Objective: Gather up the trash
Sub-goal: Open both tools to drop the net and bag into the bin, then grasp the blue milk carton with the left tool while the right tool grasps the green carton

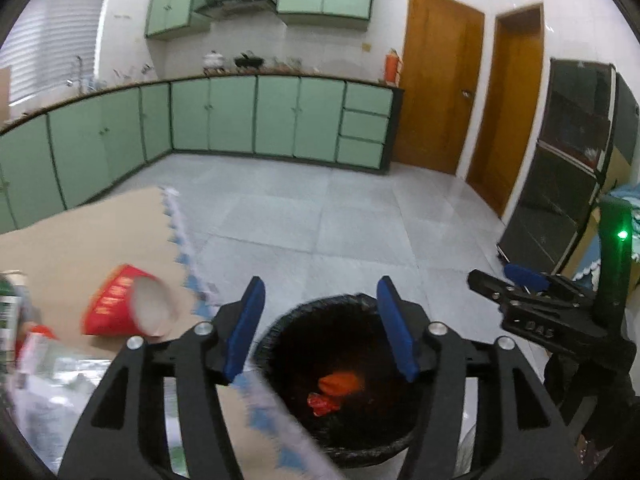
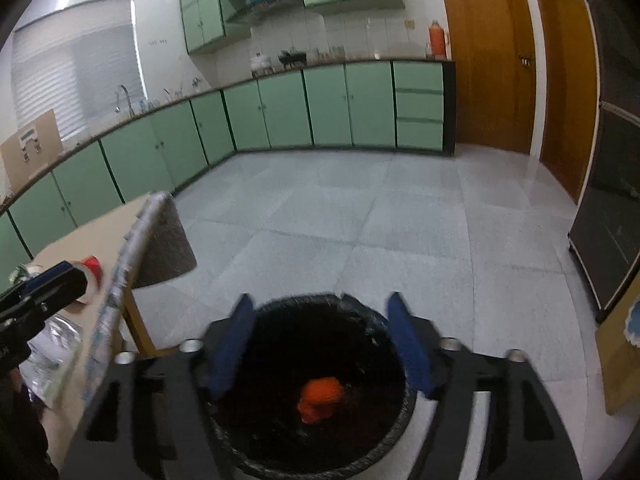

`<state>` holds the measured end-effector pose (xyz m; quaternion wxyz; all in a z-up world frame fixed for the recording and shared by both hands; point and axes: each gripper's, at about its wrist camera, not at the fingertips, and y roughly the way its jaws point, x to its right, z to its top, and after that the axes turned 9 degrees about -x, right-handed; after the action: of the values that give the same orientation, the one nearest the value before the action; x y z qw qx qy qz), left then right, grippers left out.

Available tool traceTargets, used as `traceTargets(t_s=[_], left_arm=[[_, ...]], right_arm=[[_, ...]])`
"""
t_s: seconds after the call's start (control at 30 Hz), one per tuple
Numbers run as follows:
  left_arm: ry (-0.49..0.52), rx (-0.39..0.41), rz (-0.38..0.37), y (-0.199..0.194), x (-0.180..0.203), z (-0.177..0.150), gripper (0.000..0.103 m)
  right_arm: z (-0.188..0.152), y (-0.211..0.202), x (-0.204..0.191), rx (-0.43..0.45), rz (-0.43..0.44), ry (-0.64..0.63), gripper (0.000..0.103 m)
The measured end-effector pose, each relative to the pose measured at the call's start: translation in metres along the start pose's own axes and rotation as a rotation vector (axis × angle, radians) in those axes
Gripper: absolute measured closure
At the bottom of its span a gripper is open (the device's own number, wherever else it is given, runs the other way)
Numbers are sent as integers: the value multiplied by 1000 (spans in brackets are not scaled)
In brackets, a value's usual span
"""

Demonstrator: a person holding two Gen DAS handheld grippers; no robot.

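A round bin [image 1: 294,314] lined with a black bag stands on the floor beside the table. Inside lie an orange crumpled piece [image 1: 340,384] and a red wrapper [image 1: 322,404]. My left gripper [image 1: 320,292] hovers over the bin, open, with nothing between its blue pads. My right gripper [image 2: 320,308] is also above the bin [image 2: 300,300], open and empty, with the orange piece [image 2: 322,400] below it. It shows at the right edge of the left wrist view as the right gripper [image 1: 512,280]. A red paper cup [image 1: 124,308] lies on its side on the table.
The brown table [image 1: 80,240] has a white and blue cloth edge [image 1: 180,232] next to the bin. Clear plastic packaging [image 1: 52,380] and a green-labelled container [image 1: 10,308] lie at its near left. Green cabinets [image 1: 256,116], wooden doors [image 1: 436,92] and a dark cabinet [image 1: 560,184] ring the tiled floor.
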<state>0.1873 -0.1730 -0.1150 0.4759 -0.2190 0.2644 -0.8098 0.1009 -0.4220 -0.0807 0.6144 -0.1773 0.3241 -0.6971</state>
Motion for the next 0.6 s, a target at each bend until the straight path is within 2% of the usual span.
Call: traceTargets(t_s=[0.07, 0.2, 0.27, 0.4, 0.6], left_arm=[[-11, 40, 39, -25, -14, -4, 41], [-46, 90, 130, -68, -46, -15, 38], [-63, 113, 201, -92, -66, -24, 37], [-94, 129, 320, -124, -96, -45, 32], [-172, 112, 502, -162, -147, -86, 31]], right_arm=[[3, -14, -18, 39, 30, -9, 19], [3, -32, -61, 82, 109, -47, 17], [0, -39, -89, 98, 151, -78, 15], [-7, -47, -135, 117, 195, -146, 13], [-29, -46, -197, 122, 245, -233, 13]])
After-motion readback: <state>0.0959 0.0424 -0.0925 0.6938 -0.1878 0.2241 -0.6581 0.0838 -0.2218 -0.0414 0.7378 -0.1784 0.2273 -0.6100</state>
